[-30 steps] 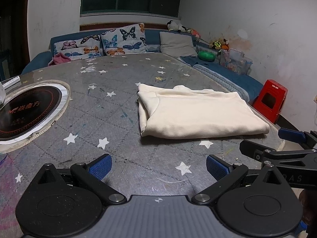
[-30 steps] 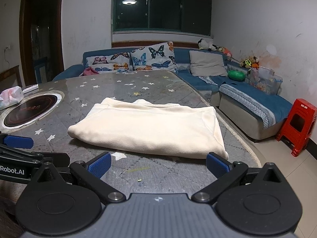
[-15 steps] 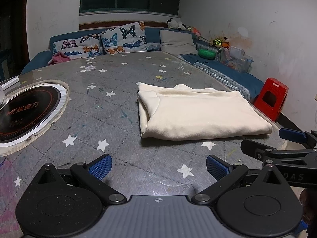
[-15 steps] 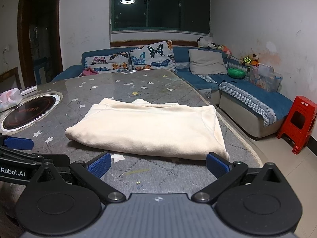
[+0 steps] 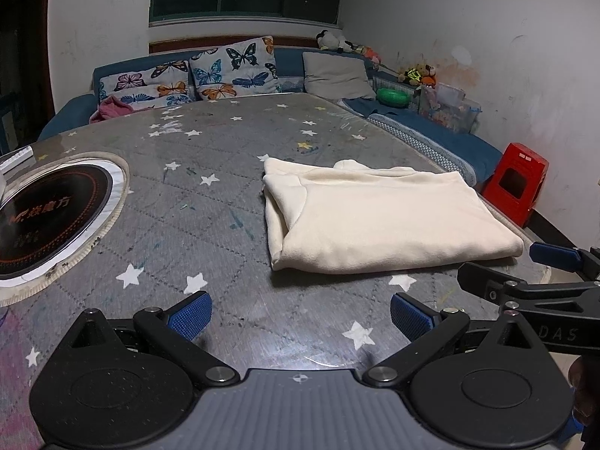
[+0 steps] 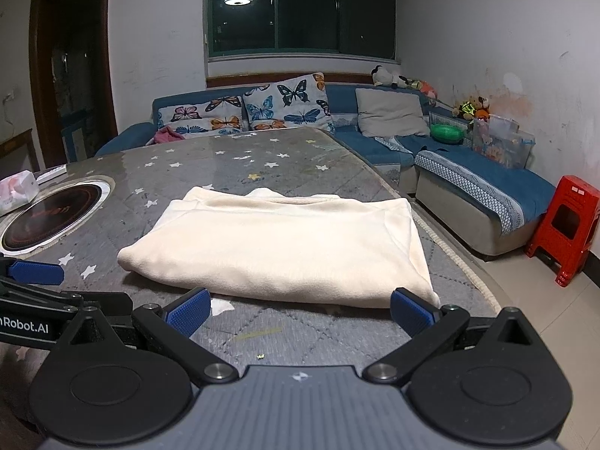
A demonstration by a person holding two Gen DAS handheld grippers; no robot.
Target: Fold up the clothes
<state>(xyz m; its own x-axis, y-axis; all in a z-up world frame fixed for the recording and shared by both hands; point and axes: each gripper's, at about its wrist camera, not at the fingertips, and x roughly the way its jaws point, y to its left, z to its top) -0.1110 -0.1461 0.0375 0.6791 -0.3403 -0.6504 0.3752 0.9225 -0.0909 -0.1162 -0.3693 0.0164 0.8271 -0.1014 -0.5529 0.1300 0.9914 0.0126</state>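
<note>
A cream garment [image 5: 378, 217] lies folded into a thick rectangle on the grey star-patterned table [image 5: 210, 206]; it also shows in the right wrist view [image 6: 285, 247]. My left gripper [image 5: 300, 315] is open and empty, hovering over the table short of the garment's near left corner. My right gripper [image 6: 300, 309] is open and empty, just in front of the garment's near edge. Each gripper shows at the side of the other's view.
A round black induction hob [image 5: 45, 210] is set into the table at the left. A tissue pack [image 6: 17, 191] lies beyond it. A blue corner sofa [image 6: 468, 183] with butterfly cushions runs behind and right. A red stool [image 6: 566, 225] stands on the floor at the right.
Both grippers have drifted slightly back and upward from the garment, still open. The garment has not moved.
</note>
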